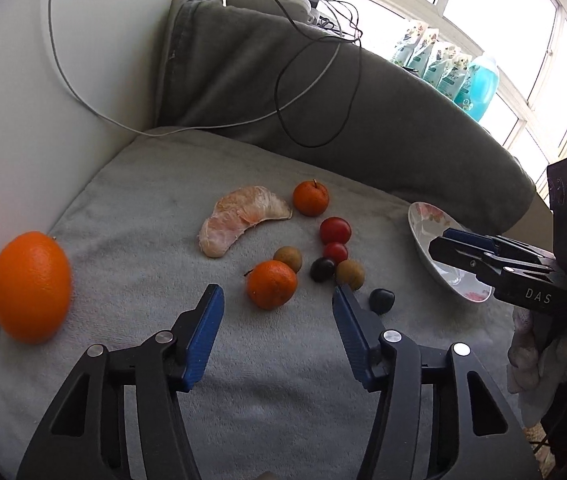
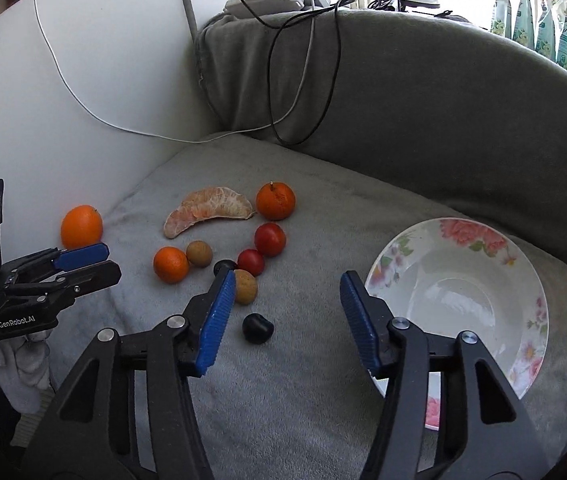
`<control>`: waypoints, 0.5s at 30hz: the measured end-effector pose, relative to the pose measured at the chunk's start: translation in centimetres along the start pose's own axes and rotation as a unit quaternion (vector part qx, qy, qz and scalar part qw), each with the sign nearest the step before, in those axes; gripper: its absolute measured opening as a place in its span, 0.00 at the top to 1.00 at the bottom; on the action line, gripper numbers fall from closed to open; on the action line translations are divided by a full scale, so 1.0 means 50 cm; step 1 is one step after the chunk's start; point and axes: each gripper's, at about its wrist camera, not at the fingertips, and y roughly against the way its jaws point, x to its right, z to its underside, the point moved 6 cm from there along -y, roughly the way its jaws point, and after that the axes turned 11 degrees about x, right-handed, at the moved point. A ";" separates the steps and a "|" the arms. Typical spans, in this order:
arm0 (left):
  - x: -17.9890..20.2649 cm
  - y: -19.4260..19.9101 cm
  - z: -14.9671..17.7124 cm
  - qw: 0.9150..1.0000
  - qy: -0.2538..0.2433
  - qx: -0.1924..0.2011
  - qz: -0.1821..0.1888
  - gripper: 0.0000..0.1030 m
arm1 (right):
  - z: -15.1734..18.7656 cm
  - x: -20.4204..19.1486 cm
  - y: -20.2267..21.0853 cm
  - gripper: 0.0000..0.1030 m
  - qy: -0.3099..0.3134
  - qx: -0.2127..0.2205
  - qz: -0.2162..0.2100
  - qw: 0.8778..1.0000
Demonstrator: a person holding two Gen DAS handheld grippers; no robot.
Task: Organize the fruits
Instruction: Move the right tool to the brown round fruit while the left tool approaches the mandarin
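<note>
The right claw's finger [image 2: 363,324] hides the floral bowl's [image 2: 523,264] near rim, and its left finger covers part of a brown fruit [image 2: 246,286].

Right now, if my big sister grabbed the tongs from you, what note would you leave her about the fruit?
Left tongs: open, empty, low over the grey blanket, aimed at the nearer small orange tangerine.
Right tongs: open, empty, beside the white flowered bowl, near the closest dark round fruit.
Bowl holds no fruit. On the blanket: big orange far left, peeled citrus wedge, second tangerine, two red fruits, two brown ones, another dark one.
Done: nothing yet. Left: all of it.
</note>
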 end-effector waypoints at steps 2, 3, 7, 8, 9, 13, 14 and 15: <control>-0.002 -0.010 0.003 1.000 0.004 -0.007 0.003 0.48 | 0.007 -0.013 -0.019 0.46 0.001 -0.014 -0.016 1.000; -0.004 -0.015 0.004 1.000 0.007 -0.011 0.005 0.49 | 0.010 -0.017 -0.029 0.47 0.004 -0.021 -0.021 1.000; -0.006 -0.033 0.005 0.999 0.018 -0.023 0.011 0.51 | 0.023 -0.025 -0.062 0.53 0.008 -0.047 -0.036 0.998; -0.007 -0.036 0.006 0.999 0.019 -0.025 0.011 0.51 | 0.026 -0.023 -0.073 0.53 0.005 -0.054 -0.038 0.998; -0.006 -0.041 0.006 0.999 0.019 -0.027 0.011 0.52 | 0.029 -0.020 -0.080 0.53 0.001 -0.059 -0.040 0.997; -0.008 -0.058 0.010 0.999 0.024 -0.037 0.012 0.54 | 0.039 -0.025 -0.107 0.54 -0.007 -0.077 -0.054 0.996; -0.009 -0.061 0.011 0.999 0.025 -0.039 0.011 0.54 | 0.041 -0.027 -0.111 0.56 -0.005 -0.080 -0.055 0.995; -0.010 -0.065 0.011 0.999 0.028 -0.041 0.012 0.55 | 0.043 -0.029 -0.117 0.57 -0.004 -0.083 -0.058 0.995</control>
